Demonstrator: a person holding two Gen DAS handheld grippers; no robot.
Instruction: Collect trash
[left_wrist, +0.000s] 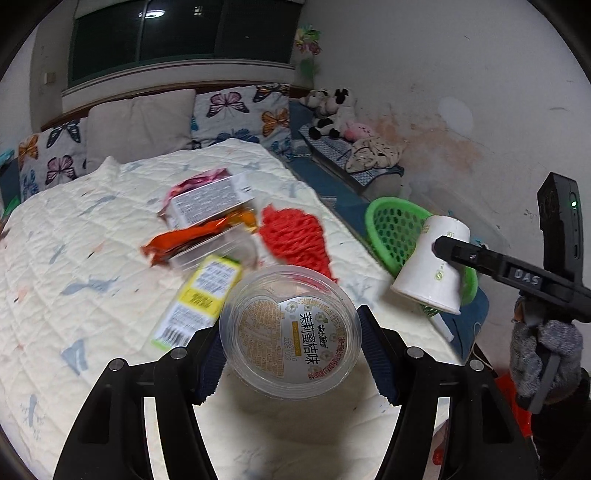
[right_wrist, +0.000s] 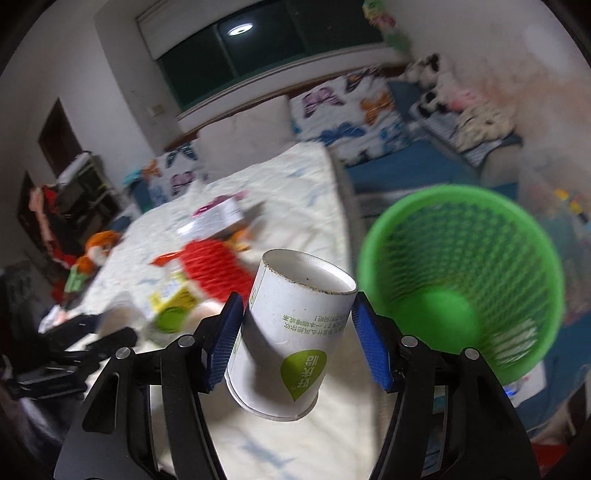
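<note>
My left gripper (left_wrist: 290, 332) is shut on a clear plastic dessert cup (left_wrist: 291, 336) with a printed foil lid, held above the white quilted bed (left_wrist: 74, 240). My right gripper (right_wrist: 297, 336) is shut on a white paper cup (right_wrist: 291, 332) with a green leaf logo, its blue pads (right_wrist: 221, 343) pressing both sides. In the left wrist view that paper cup (left_wrist: 428, 273) hangs tilted in front of the green mesh basket (left_wrist: 395, 229). The basket (right_wrist: 373, 251) stands just right of the bed edge, and no trash shows inside it.
More litter lies mid-bed: a grey-white box (left_wrist: 210, 201), an orange wrapper (left_wrist: 184, 242), a yellow-green carton (left_wrist: 201, 299) and a red knitted cloth (left_wrist: 295, 236). Butterfly pillows (left_wrist: 240, 114) line the headboard. Soft toys (left_wrist: 332, 110) sit on a side bench by the wall.
</note>
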